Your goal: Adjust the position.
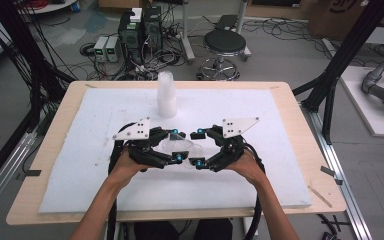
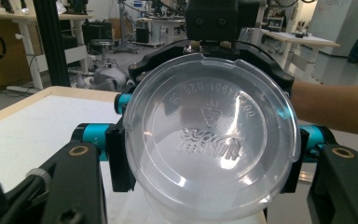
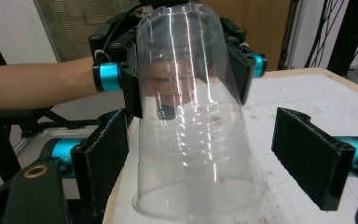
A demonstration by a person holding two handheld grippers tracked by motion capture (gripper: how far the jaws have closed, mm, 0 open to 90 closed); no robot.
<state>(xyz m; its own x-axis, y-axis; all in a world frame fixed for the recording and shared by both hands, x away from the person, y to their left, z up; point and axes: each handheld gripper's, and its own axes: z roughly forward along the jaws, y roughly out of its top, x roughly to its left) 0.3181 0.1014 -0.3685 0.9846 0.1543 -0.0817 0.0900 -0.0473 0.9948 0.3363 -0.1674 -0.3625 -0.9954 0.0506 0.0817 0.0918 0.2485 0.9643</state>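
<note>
At the bench's (image 1: 290, 150) centre, the left gripper (image 1: 172, 146) pinches a clear plastic cup (image 1: 180, 146) near its base while the right gripper's (image 1: 200, 148) jaws stand spread around its rim end at 3 o'clock, likely a handover: right must close before left releases.

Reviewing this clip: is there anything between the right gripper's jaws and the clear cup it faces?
Nothing visible. The right gripper stands open, a pad on each side of the clear cup near its rim, with bare gaps to it. The left gripper clamps the cup's closed end, farther along. The cup stack stands apart.
</note>
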